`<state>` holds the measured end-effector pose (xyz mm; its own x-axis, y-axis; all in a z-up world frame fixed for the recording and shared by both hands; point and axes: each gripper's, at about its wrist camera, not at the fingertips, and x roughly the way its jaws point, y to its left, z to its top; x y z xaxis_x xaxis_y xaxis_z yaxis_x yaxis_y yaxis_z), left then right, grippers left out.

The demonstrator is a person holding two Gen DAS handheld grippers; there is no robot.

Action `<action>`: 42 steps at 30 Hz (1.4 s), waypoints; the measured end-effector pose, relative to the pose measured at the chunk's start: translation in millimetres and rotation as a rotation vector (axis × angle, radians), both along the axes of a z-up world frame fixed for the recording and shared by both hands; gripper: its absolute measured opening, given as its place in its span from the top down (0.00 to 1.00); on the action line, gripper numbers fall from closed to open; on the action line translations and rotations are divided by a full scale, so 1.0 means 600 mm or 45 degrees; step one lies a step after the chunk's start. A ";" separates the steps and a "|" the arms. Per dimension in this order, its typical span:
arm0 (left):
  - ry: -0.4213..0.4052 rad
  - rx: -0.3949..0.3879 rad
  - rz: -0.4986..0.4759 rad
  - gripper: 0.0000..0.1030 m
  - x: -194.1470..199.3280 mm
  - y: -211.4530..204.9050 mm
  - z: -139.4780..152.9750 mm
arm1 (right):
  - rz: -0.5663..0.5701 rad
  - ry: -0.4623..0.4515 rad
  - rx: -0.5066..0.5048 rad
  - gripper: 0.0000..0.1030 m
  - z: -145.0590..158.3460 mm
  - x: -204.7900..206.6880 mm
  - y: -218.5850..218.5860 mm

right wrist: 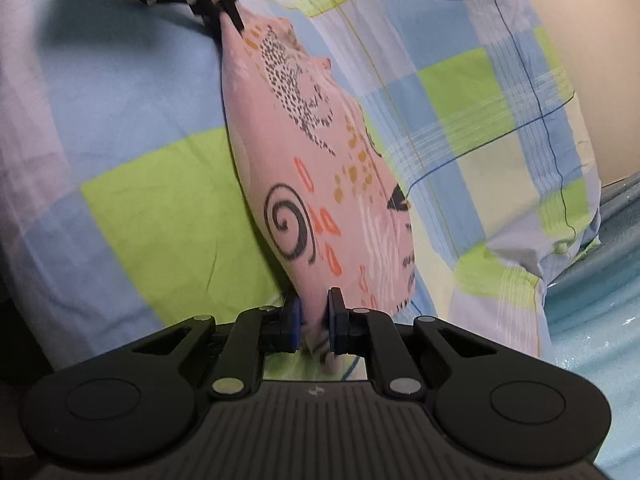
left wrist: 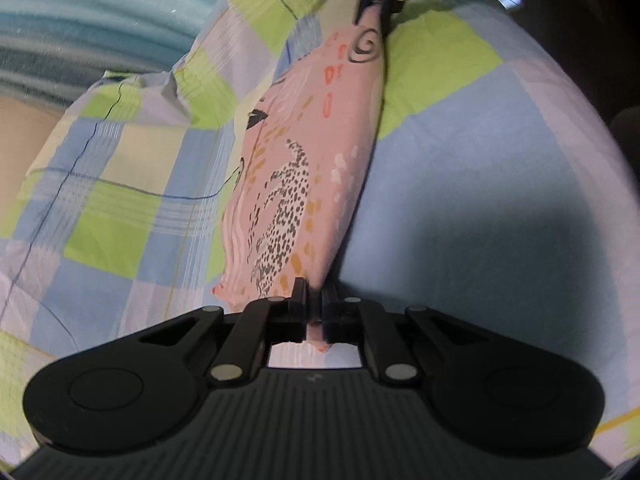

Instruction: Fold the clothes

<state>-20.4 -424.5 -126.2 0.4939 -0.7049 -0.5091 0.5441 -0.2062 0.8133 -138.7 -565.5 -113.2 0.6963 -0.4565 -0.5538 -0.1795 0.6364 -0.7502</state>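
A pink garment (left wrist: 296, 168) printed with black dots, a spiral and orange marks hangs stretched between my two grippers above the bed. My left gripper (left wrist: 314, 304) is shut on one end of it, cloth pinched between the black fingers. My right gripper (right wrist: 314, 312) is shut on the other end of the pink garment (right wrist: 316, 184), with fabric bunched between its blue pads (right wrist: 295, 322). In the left wrist view the right gripper (left wrist: 374, 4) shows at the top, clamped on the far end. In the right wrist view the left gripper (right wrist: 226, 16) shows at the top left the same way.
Beneath lies a checked bedsheet (left wrist: 460, 168) in blue, green and lilac, with a matching pillow (right wrist: 500, 128) beside the garment. A teal striped surface (left wrist: 100, 28) runs past the bed's edge. Dark space lies beyond the bed on the other side.
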 end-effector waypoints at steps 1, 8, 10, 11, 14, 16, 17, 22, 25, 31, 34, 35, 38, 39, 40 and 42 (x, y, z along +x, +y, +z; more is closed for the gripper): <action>-0.001 0.002 0.002 0.95 -0.001 0.000 0.001 | -0.016 -0.001 0.013 0.91 0.000 -0.001 -0.004; -0.005 0.037 0.023 0.92 -0.003 0.005 0.011 | -0.137 0.006 0.075 0.95 0.001 -0.029 -0.022; 0.045 0.035 0.037 0.90 -0.003 0.015 0.019 | -0.169 0.011 0.068 1.00 0.004 -0.041 -0.028; 0.085 0.023 0.051 0.86 -0.001 0.022 0.026 | -0.181 0.000 0.071 1.00 0.009 -0.048 -0.031; 0.250 -0.046 0.124 0.81 0.014 0.040 0.056 | -0.227 -0.054 0.113 0.92 0.031 -0.067 -0.037; 0.352 -0.115 0.182 0.81 0.029 0.044 0.080 | -0.261 -0.123 0.198 0.85 0.052 -0.074 -0.040; 0.397 -0.150 0.210 0.81 0.037 0.043 0.092 | -0.277 -0.164 0.240 0.80 0.064 -0.074 -0.041; 0.499 -0.226 0.236 0.81 0.063 -0.018 0.110 | -0.351 -0.319 0.579 0.72 0.112 -0.032 -0.064; 0.514 -0.210 0.280 0.81 0.082 -0.040 0.100 | -0.384 -0.326 0.829 0.72 0.114 0.012 -0.082; 0.512 -0.201 0.394 0.81 0.119 -0.062 0.090 | -0.509 -0.298 1.003 0.71 0.071 0.055 -0.138; 0.512 -0.197 0.451 0.81 0.137 -0.073 0.085 | -0.638 -0.357 1.002 0.60 0.077 0.050 -0.178; 0.511 -0.196 0.470 0.81 0.143 -0.077 0.083 | -0.680 -0.384 0.987 0.60 0.083 0.048 -0.188; 0.637 -0.273 0.578 0.79 0.161 -0.095 0.100 | -0.749 -0.542 1.125 0.61 0.101 0.029 -0.231; 0.700 -0.313 0.623 0.76 0.167 -0.102 0.110 | -0.759 -0.588 1.194 0.61 0.104 0.025 -0.245; 0.763 -0.353 0.667 0.74 0.172 -0.109 0.120 | -0.759 -0.614 1.245 0.61 0.103 0.025 -0.256; 0.915 -0.410 0.720 0.70 0.177 -0.132 0.133 | -0.751 -0.652 1.382 0.61 0.099 0.030 -0.276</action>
